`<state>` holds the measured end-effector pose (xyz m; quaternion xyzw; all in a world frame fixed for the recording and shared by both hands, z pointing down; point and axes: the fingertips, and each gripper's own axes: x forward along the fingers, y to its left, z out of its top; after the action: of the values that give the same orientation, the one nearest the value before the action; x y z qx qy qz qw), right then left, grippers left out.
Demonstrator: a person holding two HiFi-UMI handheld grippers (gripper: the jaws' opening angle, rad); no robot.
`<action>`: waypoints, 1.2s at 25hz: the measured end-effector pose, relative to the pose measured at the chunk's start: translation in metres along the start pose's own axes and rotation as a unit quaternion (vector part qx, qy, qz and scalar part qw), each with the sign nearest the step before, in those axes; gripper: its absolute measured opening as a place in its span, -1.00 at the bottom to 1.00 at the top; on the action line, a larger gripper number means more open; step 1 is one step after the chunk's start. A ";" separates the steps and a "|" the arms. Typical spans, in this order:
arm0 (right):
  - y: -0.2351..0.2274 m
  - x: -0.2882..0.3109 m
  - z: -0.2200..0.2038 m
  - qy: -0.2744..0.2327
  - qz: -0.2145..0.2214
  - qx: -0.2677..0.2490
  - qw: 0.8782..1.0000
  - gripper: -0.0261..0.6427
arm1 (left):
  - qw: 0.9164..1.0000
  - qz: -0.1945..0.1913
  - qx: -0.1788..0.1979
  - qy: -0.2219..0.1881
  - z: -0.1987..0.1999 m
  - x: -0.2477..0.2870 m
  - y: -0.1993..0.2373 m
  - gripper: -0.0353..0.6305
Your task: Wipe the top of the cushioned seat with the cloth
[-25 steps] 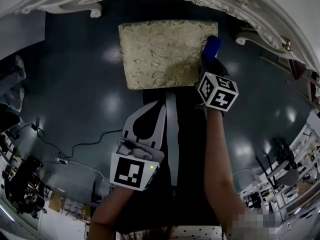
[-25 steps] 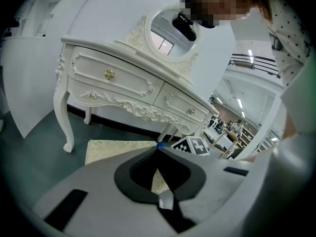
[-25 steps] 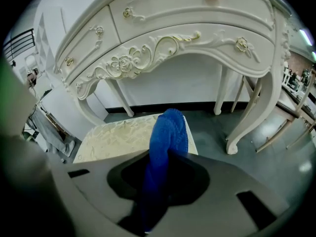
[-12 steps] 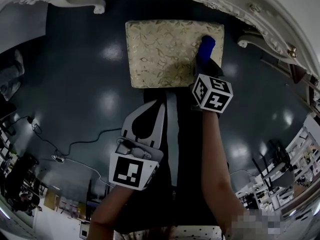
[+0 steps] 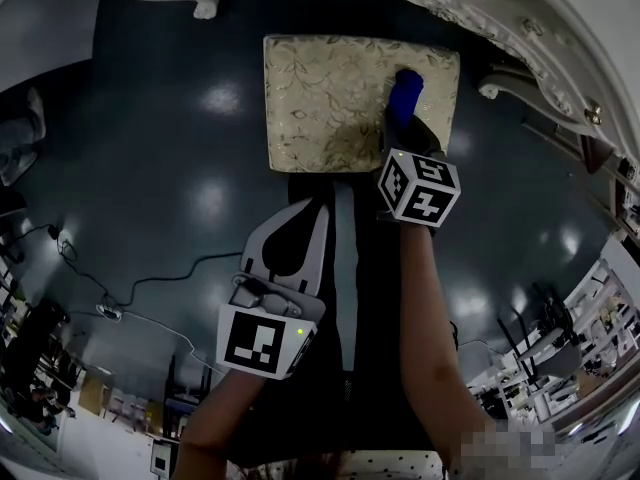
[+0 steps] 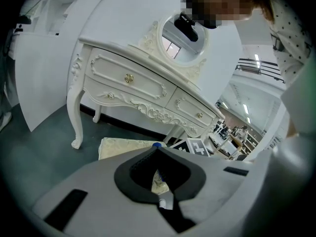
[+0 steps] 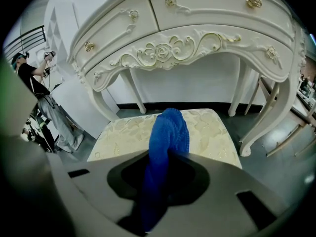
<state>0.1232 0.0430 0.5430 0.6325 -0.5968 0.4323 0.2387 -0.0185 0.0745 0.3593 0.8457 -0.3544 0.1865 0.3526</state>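
Note:
The cushioned seat (image 5: 330, 98), cream with a leaf pattern, stands on the dark floor in front of me. My right gripper (image 5: 404, 118) reaches over its right part and is shut on a blue cloth (image 5: 405, 94) that lies on the seat top. In the right gripper view the cloth (image 7: 168, 132) runs up from between the jaws of that gripper (image 7: 160, 181) onto the seat (image 7: 123, 135). My left gripper (image 5: 322, 208) hangs back near my body, short of the seat's near edge, shut and holding nothing. Its closed tips (image 6: 157, 149) frame a sliver of the seat (image 6: 121, 146).
A white carved dressing table (image 7: 197, 43) stands just beyond the seat, with legs (image 7: 132, 90) behind it and another leg (image 7: 264, 120) to its right. A cable (image 5: 150, 290) trails on the floor at the left. A person (image 7: 37, 95) stands far off.
My right gripper has drawn the blue cloth leftward from the seat's right edge onto the seat top. The left gripper has stayed where it was.

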 end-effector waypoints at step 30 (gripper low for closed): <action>0.073 0.013 -0.006 0.007 0.046 -0.019 0.999 -0.66 | 0.999 0.026 -0.016 -0.018 -0.002 -0.025 0.025 -0.90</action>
<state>0.0502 0.0285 0.5412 0.5966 -0.6317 0.4357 0.2348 -0.0539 0.0750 0.3588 0.8337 -0.3858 0.1748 0.3543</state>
